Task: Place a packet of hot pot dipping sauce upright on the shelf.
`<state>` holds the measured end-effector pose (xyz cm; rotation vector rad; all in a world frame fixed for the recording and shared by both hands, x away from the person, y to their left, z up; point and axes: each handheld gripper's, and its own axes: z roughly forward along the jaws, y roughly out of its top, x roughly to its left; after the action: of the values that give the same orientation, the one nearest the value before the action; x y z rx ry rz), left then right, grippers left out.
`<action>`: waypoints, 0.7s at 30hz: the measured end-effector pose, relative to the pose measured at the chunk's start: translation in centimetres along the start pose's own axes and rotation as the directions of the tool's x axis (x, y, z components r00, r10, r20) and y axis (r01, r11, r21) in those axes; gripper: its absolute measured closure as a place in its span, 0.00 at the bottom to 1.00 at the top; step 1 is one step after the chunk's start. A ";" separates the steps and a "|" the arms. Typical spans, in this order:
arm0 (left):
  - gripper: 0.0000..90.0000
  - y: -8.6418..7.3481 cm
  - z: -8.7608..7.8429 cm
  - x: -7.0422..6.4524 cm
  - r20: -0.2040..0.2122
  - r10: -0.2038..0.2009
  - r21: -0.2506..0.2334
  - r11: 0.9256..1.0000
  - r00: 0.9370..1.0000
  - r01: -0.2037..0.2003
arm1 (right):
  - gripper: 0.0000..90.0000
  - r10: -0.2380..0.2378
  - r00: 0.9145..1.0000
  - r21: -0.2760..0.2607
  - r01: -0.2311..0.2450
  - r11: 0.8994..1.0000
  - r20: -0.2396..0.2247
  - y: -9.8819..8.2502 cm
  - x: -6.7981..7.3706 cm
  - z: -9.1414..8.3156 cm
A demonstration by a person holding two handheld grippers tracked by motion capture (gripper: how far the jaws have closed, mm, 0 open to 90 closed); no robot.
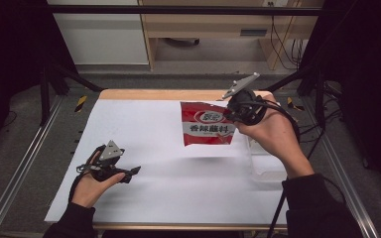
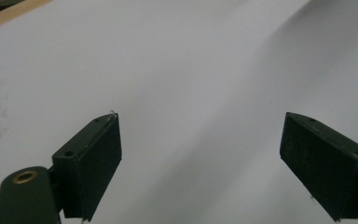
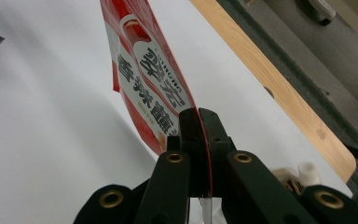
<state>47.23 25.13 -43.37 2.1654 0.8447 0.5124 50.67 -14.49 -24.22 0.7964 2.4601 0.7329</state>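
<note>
Left gripper [image 1: 134,170] is held low at the near left, jaws spread wide with nothing between them, pointing right. Right gripper [image 1: 226,113] is raised at the far right, pointing left, jaws clamped together on a packet [image 1: 207,124]. Both forearms are sleeved in black.

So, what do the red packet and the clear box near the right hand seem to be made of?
Red packet: probably thin plastic or foil film with a glossy print; it hangs flat and shines where the right hand-held gripper pinches its edge. Clear box: likely hard transparent plastic, since the white table cover shows through its walls.
</note>
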 end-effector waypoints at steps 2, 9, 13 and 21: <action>0.14 -0.2 0.0 0.0 -0.003 -0.004 0.003 1.000 1.000 0.004 | 1.00 0.010 1.000 -0.002 -0.010 1.000 0.004 -0.3 -0.2 -0.1; 0.13 -1.6 0.2 0.6 -0.025 -0.044 0.011 0.999 0.999 0.044 | 1.00 0.057 0.998 0.011 -0.058 0.998 0.034 -2.9 -1.6 -1.6; 0.13 -1.8 0.4 0.5 -0.024 -0.045 0.021 0.999 0.999 0.045 | 1.00 0.088 0.995 0.006 -0.088 0.996 0.048 -4.1 -2.3 -2.4; 0.12 -2.0 0.5 0.6 -0.026 -0.052 0.028 0.998 0.998 0.053 | 1.00 0.135 0.987 0.002 -0.135 0.991 0.082 -5.9 -3.5 -4.3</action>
<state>47.11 26.37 -45.13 2.1612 0.9254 0.5050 48.53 -22.30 -23.59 0.9843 2.3545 0.7248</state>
